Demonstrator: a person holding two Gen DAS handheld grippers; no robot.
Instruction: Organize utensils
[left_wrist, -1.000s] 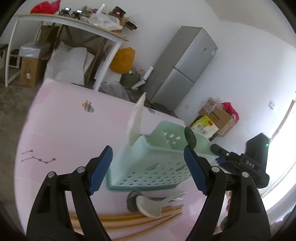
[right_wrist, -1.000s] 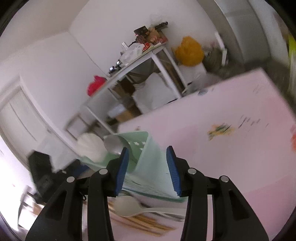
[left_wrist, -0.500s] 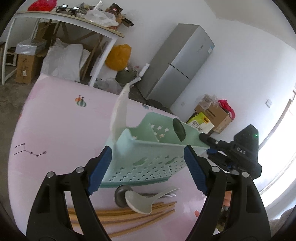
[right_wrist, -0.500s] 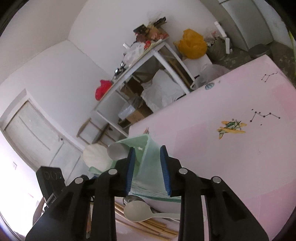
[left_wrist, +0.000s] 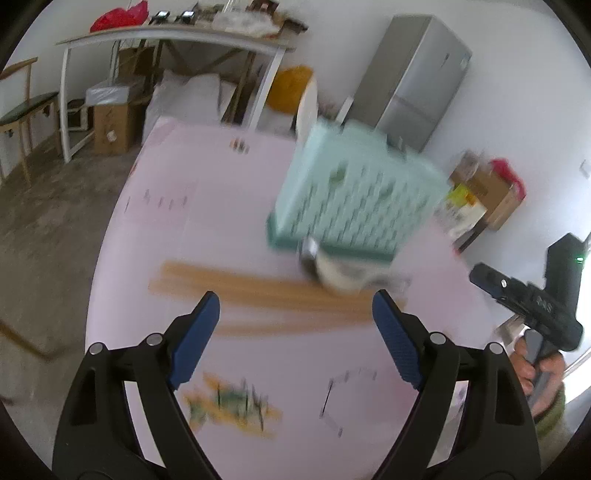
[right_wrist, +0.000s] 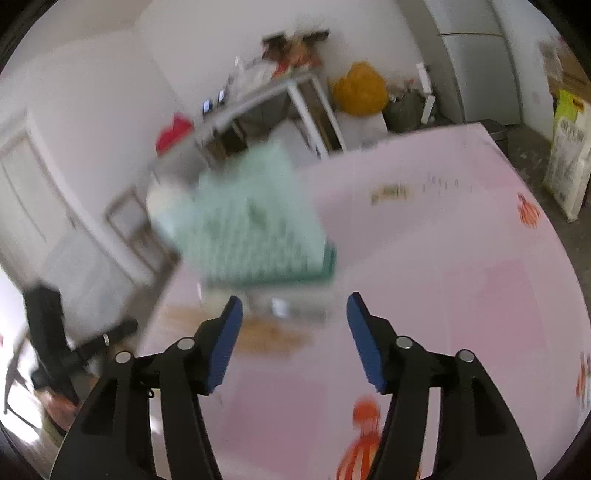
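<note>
ok, both frames badly motion-blurred. left claw (left_wrist: 291, 310) jaws wide and opening, nothing between the pads; it hangs over the pink tabletop (left_wrist: 159, 229) short of the utensils. right claw (right_wrist: 293, 314) jaws also opening, empty, pointed at the same cluster from the other side.

mint green caddy (left_wrist: 354, 195) stands upright on the tabletop, slotted wall toward the left camera, open top up; looks like the target bin, set just behind the loose utensils so drops are short. something pale sticks up at its far corner, too smeared to name.

loose items at the caddy's foot: wooden chopsticks (left_wrist: 266, 291) lying flat, long axis running left to right in the left view, parallel to the caddy's front wall. white spoon (left_wrist: 336, 275) rests on their right end, with a metal utensil beside it; which way the handles point i cannot tell through blur.

likely step: lining up for a chopstick pickup, not yet touching.
</note>
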